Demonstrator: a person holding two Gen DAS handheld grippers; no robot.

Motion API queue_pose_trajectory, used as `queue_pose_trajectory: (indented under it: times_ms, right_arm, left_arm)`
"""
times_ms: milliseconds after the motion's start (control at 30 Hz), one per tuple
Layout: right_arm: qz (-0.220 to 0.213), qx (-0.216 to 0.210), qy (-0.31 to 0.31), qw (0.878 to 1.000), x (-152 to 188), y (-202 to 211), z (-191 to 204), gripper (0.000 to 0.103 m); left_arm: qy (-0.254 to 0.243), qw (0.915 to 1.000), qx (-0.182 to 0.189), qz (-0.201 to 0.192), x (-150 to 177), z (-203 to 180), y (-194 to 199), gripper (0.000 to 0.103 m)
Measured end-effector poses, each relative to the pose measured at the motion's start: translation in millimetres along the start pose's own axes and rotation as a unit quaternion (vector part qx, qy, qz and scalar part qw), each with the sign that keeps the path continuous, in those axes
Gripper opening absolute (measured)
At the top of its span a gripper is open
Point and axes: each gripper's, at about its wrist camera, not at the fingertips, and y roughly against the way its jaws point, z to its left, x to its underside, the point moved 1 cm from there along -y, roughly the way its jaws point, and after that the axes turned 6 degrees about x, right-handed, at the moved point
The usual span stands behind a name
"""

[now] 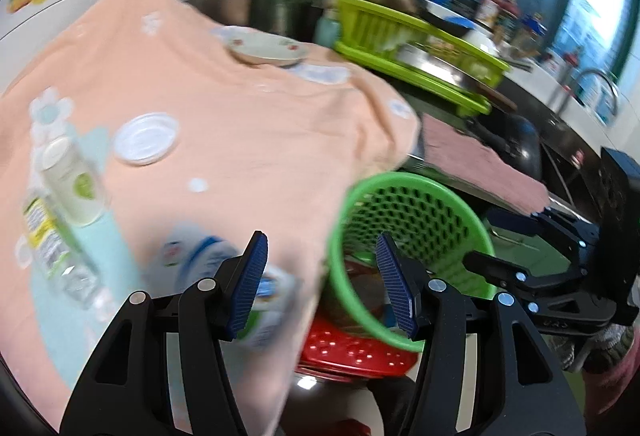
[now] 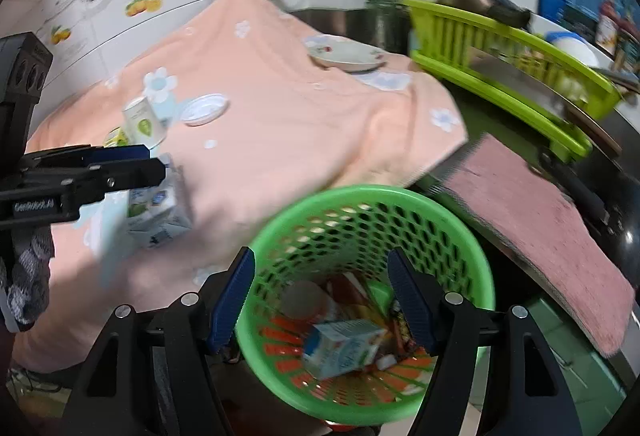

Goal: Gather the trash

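A green mesh basket (image 1: 420, 212) (image 2: 400, 220) stands just off the edge of the peach-clothed table. In it lie a small white-and-blue carton (image 2: 344, 346) and other wrappers. My right gripper (image 2: 322, 254) (image 1: 478, 238) hangs open over the basket's mouth with nothing between its pads. My left gripper (image 1: 322, 240) (image 2: 156, 162) is open over the table edge, just beyond a second carton (image 1: 216, 268) (image 2: 160, 212) lying on the cloth. Farther left stand a white cup (image 1: 70, 180) (image 2: 142, 122), a clear bottle (image 1: 52, 248) and a clear lid (image 1: 146, 138) (image 2: 205, 109).
A plate (image 1: 266, 48) (image 2: 346, 54) sits at the far side of the cloth. A lime dish rack (image 1: 412, 40) (image 2: 500, 48) with pots and a pink cloth (image 1: 480, 164) (image 2: 540, 228) fill the counter to the right. A red perforated thing (image 1: 356, 352) sits under the basket.
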Motion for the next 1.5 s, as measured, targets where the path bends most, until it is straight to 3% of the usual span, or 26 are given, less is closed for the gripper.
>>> queue_pose_trajectory:
  times_ms: [500,833,1133,1500]
  right_arm:
    - [0.007,-0.081,0.09,0.993,-36,-34,104,0.072]
    - [0.028,-0.109,0.135,0.984,-50,-68,155,0.073]
    - [0.047,-0.105,0.163,0.98,-59,-95,174,0.073]
    - [0.064,-0.103,0.175,0.977,-61,-117,184,0.073]
  left_arm:
    - [0.089,0.9915,-0.086,-0.04,5,109,62,0.057]
    - [0.172,0.9726,-0.147,-0.054,5,187,89,0.06]
    - [0.225,0.9628,-0.146,-0.036,-2,216,65,0.065]
    - [0.263,0.9532,-0.149,-0.007,-7,237,27,0.066]
